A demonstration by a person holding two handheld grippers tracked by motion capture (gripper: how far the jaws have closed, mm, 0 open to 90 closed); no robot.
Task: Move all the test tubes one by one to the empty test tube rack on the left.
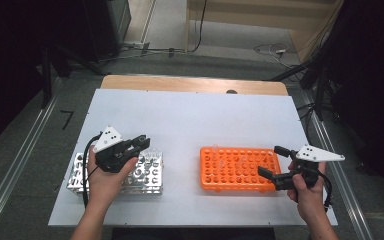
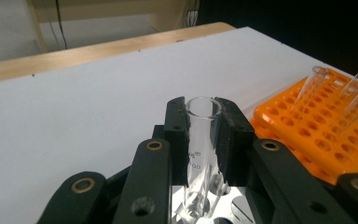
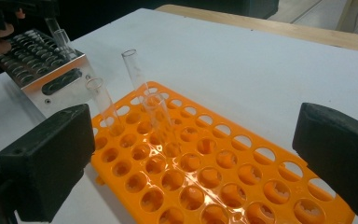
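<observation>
My left gripper hovers over the right end of a silver metal rack and is shut on a clear glass test tube, held upright between its black pads. An orange plastic rack lies at the table's middle right; three clear tubes lean in its holes near the left end. My right gripper sits at the orange rack's right edge, open, its two pads wide apart with nothing between them.
The white table top stretches wide behind both racks. A wooden strip borders its far edge. Cables lie on the floor beyond, and metal rails run along both sides.
</observation>
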